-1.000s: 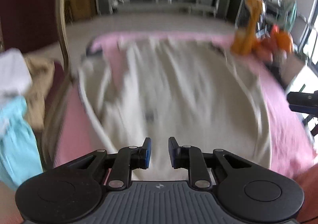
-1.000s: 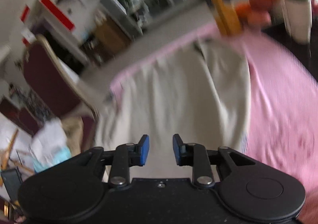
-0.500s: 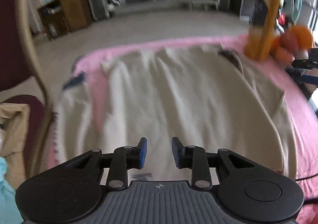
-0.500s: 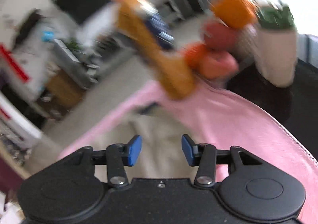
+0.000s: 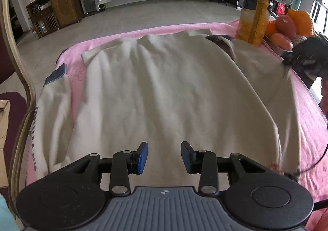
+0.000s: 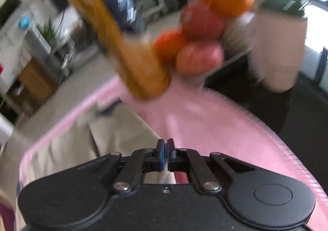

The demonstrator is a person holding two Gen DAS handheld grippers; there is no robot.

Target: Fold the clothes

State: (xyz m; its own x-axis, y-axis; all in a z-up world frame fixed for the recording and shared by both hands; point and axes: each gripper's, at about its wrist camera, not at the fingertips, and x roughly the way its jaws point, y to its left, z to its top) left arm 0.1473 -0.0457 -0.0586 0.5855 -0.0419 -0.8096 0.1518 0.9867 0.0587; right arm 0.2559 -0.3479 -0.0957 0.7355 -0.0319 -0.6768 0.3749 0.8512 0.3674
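Observation:
A cream sweatshirt point(image 5: 164, 87) lies spread flat on a pink cloth point(image 5: 311, 120) that covers the table. Its left sleeve point(image 5: 53, 112), with a blue-grey cuff, hangs toward the left edge. My left gripper point(image 5: 164, 156) is open and empty, just above the near hem. In the blurred right wrist view the sweatshirt point(image 6: 98, 140) lies to the left, and my right gripper point(image 6: 165, 149) is shut on a fold of its right sleeve edge. The right gripper also shows in the left wrist view point(image 5: 303, 56), dark, at the sweatshirt's far right side.
A tall orange package point(image 5: 256, 5) and a bowl of fruit point(image 5: 287, 28) stand at the table's far right corner. A chair with a gold frame point(image 5: 18, 79) holds other clothes on the left. A pale planter point(image 6: 280, 50) stands beyond the table on the right.
My right gripper swung right to the sweatshirt's right sleeve edge and closed on the fabric. My left gripper's jaws opened wider and its view steadied over the near hem.

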